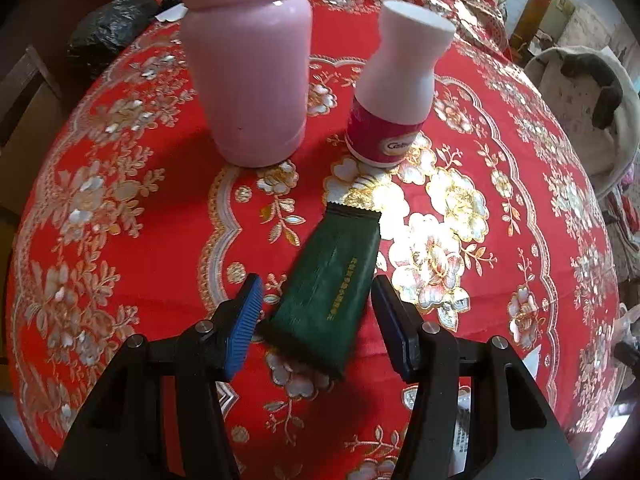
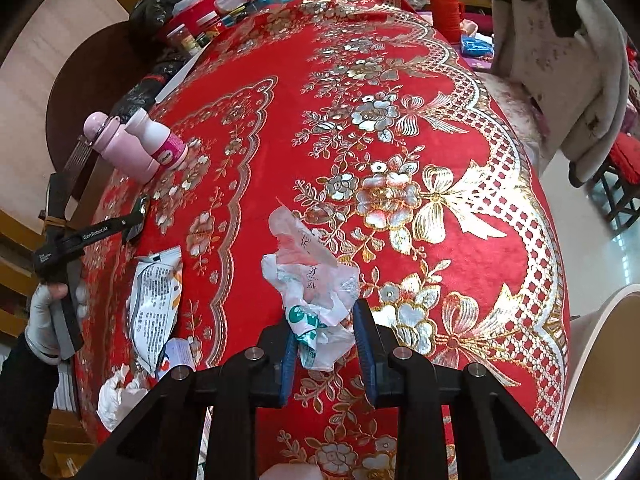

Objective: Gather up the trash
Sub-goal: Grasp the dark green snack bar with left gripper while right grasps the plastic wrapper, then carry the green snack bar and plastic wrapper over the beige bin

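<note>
A dark green sachet wrapper (image 1: 330,280) lies flat on the red embroidered tablecloth (image 1: 160,240). My left gripper (image 1: 316,320) is open, its blue pads on either side of the wrapper's near end without pressing it. My right gripper (image 2: 326,344) is shut on a crumpled clear and white plastic wrapper (image 2: 316,284) that sticks out forward over the cloth. In the right wrist view the left gripper (image 2: 132,220) shows at the far left edge of the table, over the green wrapper (image 2: 141,204).
A pink jar (image 1: 248,68) and a white bottle with a magenta label (image 1: 394,84) stand just beyond the green wrapper. A silver snack packet (image 2: 154,304), a small blue-white wrapper (image 2: 176,356) and crumpled white tissue (image 2: 116,394) lie near the table's left edge. A chair with a coat (image 2: 560,60) stands at the right.
</note>
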A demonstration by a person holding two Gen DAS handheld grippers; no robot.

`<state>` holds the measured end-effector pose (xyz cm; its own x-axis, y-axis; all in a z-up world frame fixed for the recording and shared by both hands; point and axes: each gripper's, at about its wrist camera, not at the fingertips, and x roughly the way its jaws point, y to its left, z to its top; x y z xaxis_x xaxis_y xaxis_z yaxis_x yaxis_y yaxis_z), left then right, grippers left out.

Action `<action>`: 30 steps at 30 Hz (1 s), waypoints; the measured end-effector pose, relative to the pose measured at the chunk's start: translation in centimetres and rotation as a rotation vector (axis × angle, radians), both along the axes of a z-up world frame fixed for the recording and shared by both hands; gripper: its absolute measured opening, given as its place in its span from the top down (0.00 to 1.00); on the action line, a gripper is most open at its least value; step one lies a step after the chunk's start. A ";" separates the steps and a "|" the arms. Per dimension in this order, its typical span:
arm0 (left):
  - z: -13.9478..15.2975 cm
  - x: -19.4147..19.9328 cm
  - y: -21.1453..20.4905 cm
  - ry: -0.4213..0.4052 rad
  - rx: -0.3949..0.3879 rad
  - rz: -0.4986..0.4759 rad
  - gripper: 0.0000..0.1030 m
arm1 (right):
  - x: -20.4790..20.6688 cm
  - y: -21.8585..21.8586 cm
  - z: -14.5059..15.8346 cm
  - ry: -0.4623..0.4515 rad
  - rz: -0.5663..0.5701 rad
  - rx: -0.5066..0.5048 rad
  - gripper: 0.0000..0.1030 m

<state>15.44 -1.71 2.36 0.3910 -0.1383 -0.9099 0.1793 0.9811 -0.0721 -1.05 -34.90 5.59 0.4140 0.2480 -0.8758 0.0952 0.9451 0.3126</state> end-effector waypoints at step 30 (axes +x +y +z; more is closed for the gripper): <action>8.5 -12.7 -7.2 -0.087 -0.081 -0.010 0.75 | -3.5 1.7 2.4 -0.079 0.116 0.042 0.75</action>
